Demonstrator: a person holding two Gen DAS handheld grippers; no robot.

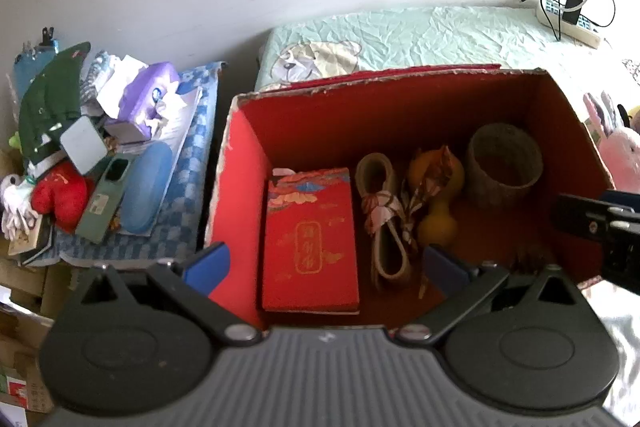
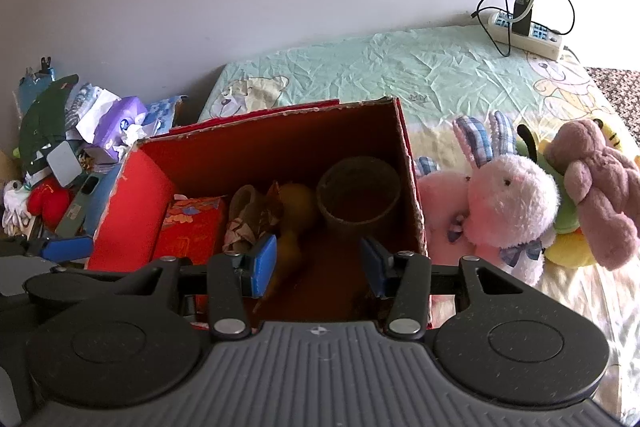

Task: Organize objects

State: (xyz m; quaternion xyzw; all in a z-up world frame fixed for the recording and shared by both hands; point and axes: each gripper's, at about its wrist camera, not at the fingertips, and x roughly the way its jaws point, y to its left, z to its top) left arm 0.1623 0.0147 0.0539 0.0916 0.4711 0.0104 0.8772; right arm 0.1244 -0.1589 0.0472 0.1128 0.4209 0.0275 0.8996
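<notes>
An open red cardboard box (image 1: 248,147) stands on the bed and also shows in the right wrist view (image 2: 136,187). Inside lie a red packet (image 1: 310,239), a coiled beige strap (image 1: 380,219), a yellow gourd (image 1: 438,195) and a woven cup (image 1: 504,165). My left gripper (image 1: 326,263) is open and empty over the box's near edge, above the red packet. My right gripper (image 2: 318,259) is open and empty over the box's right part, in front of the woven cup (image 2: 358,195).
A heap of clutter lies left of the box: a purple tissue pack (image 1: 148,99), a blue case (image 1: 144,187), a red plush (image 1: 60,193). Plush toys lie right of the box: a pink rabbit (image 2: 508,203), a brown bear (image 2: 600,187). A power strip (image 2: 524,33) sits at the back.
</notes>
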